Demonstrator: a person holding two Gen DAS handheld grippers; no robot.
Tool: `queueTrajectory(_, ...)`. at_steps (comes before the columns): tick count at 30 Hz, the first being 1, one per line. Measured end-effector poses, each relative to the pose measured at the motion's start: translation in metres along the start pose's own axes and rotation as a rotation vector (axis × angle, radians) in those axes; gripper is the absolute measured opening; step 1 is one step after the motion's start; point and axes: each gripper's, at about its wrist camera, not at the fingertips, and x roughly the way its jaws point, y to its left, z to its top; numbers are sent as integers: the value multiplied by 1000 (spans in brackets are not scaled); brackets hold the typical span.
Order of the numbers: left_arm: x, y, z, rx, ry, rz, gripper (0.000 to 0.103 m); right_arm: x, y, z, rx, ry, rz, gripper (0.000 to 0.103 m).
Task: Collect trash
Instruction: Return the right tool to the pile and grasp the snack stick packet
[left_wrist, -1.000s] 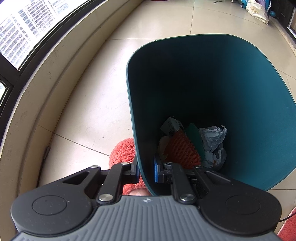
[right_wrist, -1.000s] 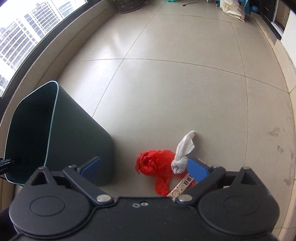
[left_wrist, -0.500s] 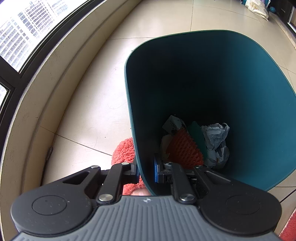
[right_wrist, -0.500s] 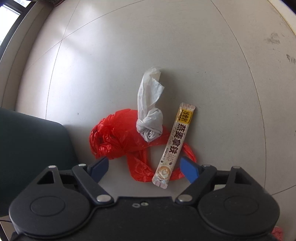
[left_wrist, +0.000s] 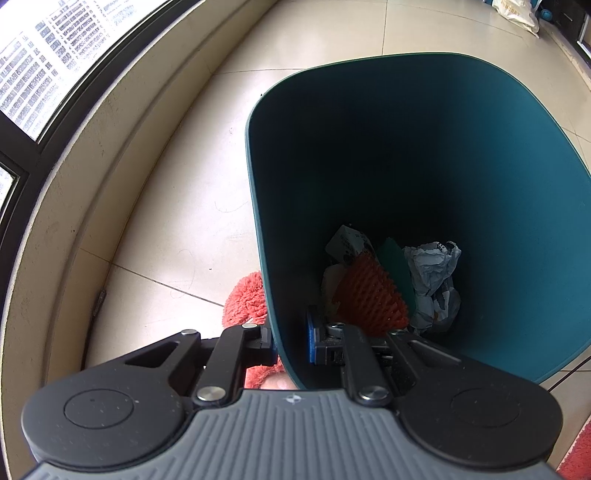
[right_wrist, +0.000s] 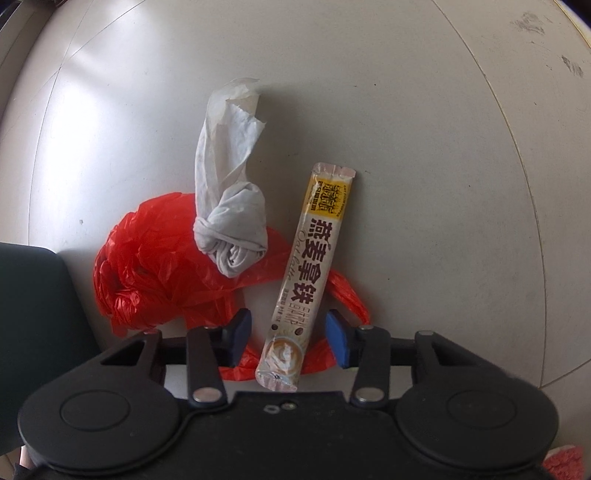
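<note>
In the left wrist view, the left gripper (left_wrist: 291, 341) pinches the near wall of a dark teal bin (left_wrist: 535, 206), one blue pad outside the wall and the other inside, with the rim clamped between them. The bin stands on a pale tiled floor (left_wrist: 177, 206) beside a curved cream ledge (left_wrist: 74, 192) under a dark-framed window (left_wrist: 44, 55). At the bottom of the bin lie a crumpled piece of pale blue paper (left_wrist: 432, 280), a red mesh sleeve (left_wrist: 369, 295) and a small white carton (left_wrist: 347, 243), all close together. A fuzzy coral slipper (left_wrist: 247, 295) shows just outside the bin wall, near the outer pad. In the right wrist view, the right gripper (right_wrist: 288, 332) points down at the floor and its jaws are closing, with the lower end of a long coffee sachet (right_wrist: 306, 280) between the blue pads but gaps remaining on both sides, so the pads do not press it. The sachet lies across a crumpled red plastic bag (right_wrist: 147, 269) on the floor, and a knotted white tissue (right_wrist: 232, 229) rests on the bag just left of the sachet. The dark side of the bin (right_wrist: 33, 314) fills the left edge, near the red bag.
</note>
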Motion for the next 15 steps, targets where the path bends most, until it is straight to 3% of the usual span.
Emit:
queueTrajectory(4, 0, 0, 0, 0, 1, 0, 13, 4, 2, 0, -8, -1, -19, 28)
queueTrajectory(15, 1, -1, -1, 9, -2, 3, 13, -17, 1, -8, -7, -48, 5, 21)
